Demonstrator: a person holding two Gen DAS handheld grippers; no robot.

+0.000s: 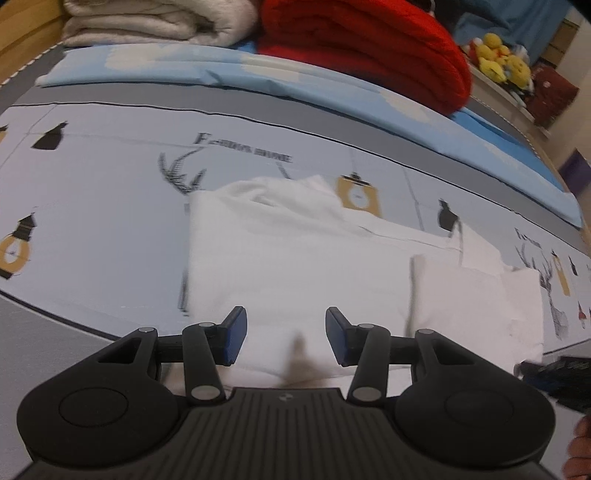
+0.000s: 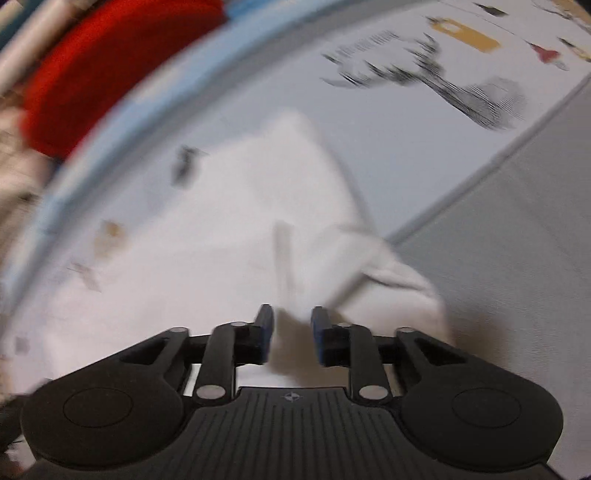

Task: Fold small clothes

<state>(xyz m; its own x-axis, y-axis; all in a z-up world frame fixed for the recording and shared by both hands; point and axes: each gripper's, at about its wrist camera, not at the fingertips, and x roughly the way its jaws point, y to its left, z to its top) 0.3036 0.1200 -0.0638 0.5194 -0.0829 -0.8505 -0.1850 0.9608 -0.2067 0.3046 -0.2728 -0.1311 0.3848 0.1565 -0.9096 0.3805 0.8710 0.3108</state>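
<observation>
A white garment [image 1: 295, 258] lies spread flat on a pale printed bedsheet [image 1: 92, 192], with a sleeve or folded flap at its right [image 1: 476, 295]. My left gripper [image 1: 284, 338] hovers over the garment's near edge with its blue-padded jaws wide apart and nothing between them. In the blurred right wrist view the same white garment [image 2: 221, 229] fills the middle. My right gripper [image 2: 291, 332] has its jaws partly closed around a raised fold of the white cloth [image 2: 295, 306]; whether the pads press on it is unclear.
A red blanket [image 1: 369, 48] and a beige folded blanket [image 1: 155, 22] lie at the bed's far side on a blue cover [image 1: 221, 70]. Yellow plush toys [image 1: 502, 59] sit at the far right. A grey band of the bedding [image 2: 498, 277] lies to the right of the garment.
</observation>
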